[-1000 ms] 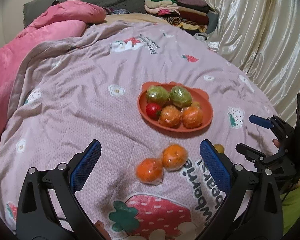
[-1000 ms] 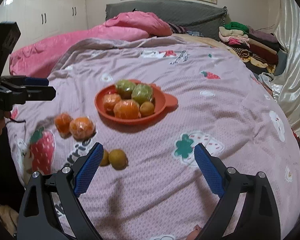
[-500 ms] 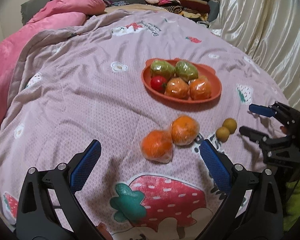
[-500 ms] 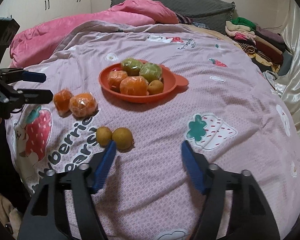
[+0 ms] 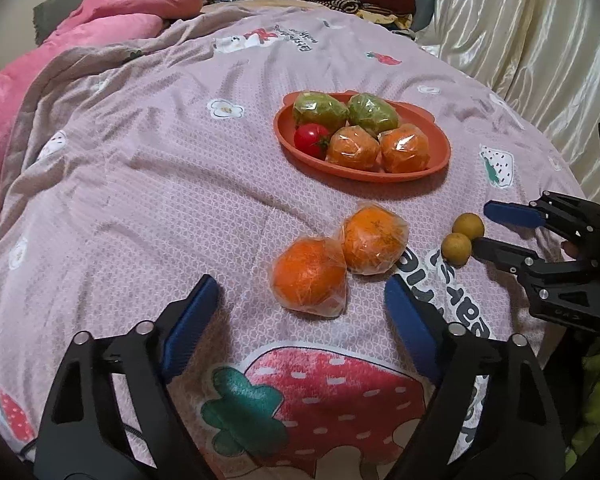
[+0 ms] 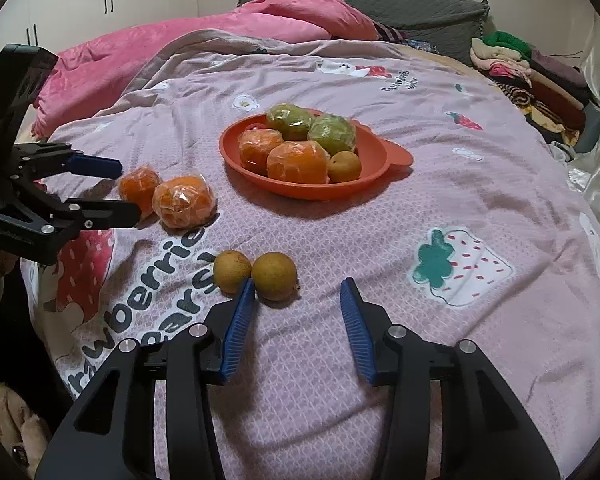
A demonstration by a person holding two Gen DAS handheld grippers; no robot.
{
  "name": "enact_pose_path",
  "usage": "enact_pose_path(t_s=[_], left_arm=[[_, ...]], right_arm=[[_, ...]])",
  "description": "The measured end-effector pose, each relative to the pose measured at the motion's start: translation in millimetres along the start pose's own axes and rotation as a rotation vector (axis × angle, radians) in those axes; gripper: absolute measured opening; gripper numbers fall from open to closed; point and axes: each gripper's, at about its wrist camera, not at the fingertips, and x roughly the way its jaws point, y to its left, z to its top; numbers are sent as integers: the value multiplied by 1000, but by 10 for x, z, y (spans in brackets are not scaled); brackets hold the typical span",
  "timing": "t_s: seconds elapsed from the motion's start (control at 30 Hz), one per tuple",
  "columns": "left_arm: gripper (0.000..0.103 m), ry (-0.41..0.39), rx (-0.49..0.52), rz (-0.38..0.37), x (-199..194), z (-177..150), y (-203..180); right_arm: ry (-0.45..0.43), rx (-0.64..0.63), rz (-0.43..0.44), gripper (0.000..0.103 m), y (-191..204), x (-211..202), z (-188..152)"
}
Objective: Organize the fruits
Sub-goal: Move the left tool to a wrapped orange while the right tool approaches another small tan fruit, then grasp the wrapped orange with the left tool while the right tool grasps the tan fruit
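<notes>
Both grippers have sunk toward the bedspread since the earlier frames, and their jaws have just been closing. Two plastic-wrapped oranges [image 5: 338, 258] lie touching each other at the centre of the left wrist view, bright orange under crinkled clear film, on the pink strawberry-print bedspread [image 5: 148, 184]. Just below them the left gripper [image 5: 300, 320] stands spread, its blue pads either side of the nearer orange's lower edge and clear of it, nothing held. At the right of that view sit two small brown-yellow round fruits [image 5: 462, 236], also touching. In the right wrist view the right gripper [image 6: 298, 316] is about half spread and empty; its left pad tip sits at the seam between the two small fruits, and whether it touches them cannot be told. The orange plate [image 6: 380, 152], upper centre of that view, holds two wrapped oranges, two wrapped green fruits, one small brown fruit, and, seen from the left wrist, a red tomato [image 5: 310, 138].
</notes>
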Motion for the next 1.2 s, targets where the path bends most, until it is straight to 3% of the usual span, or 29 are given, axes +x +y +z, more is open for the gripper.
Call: enact_pose_path(t_s=[0.23,0.53,0.8,0.83,0.97,1.2], left_arm=[[64,-1,-5,-14,53,15,18],[63,9,-6,-23,117,18,18],[46,9,-8,-60,140,51,22],[40,10,-9,-70,141,52,23],[32,16,-12,-86,146,58,28],[31,16,-9,-80,142,52,47]], right_arm=[[-5,10,60,31,-18,94,91],[0,77,146,28,-123,214,176],[5,119,208,24,-180,225,159],[3,121,209,24,-181,220,158],[-11,139,202,24,-216,169,139],[-18,107,117,24,-222,118,93]])
